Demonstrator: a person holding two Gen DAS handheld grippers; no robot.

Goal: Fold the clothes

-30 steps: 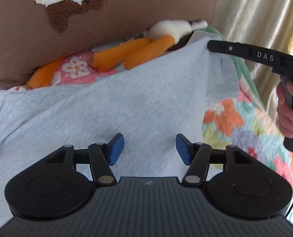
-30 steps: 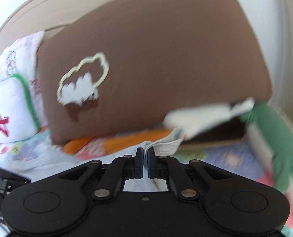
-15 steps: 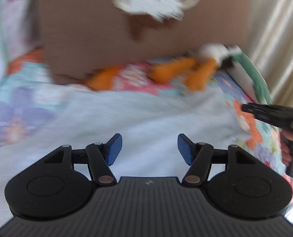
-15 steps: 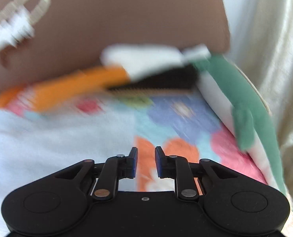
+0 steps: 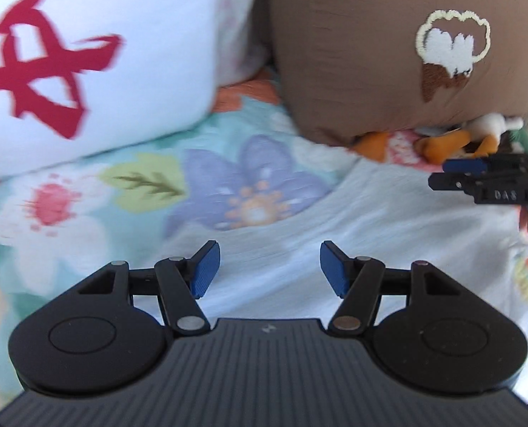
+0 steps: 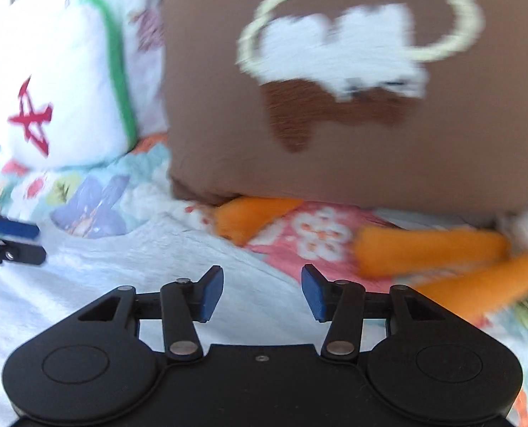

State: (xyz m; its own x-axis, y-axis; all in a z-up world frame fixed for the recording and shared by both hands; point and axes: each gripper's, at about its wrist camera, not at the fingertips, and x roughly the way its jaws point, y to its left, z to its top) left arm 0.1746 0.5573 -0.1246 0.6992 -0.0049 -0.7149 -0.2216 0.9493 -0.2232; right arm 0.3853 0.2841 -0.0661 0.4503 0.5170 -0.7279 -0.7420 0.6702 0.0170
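Left wrist: my left gripper [image 5: 267,267] was opening, nothing between the jaws, over the pale grey garment [image 5: 388,213] spread on the floral quilt [image 5: 86,206]. Right wrist: my right gripper [image 6: 262,293] was opening too, empty, garment [image 6: 128,249] beneath, brown pillow [image 6: 210,106] behind.
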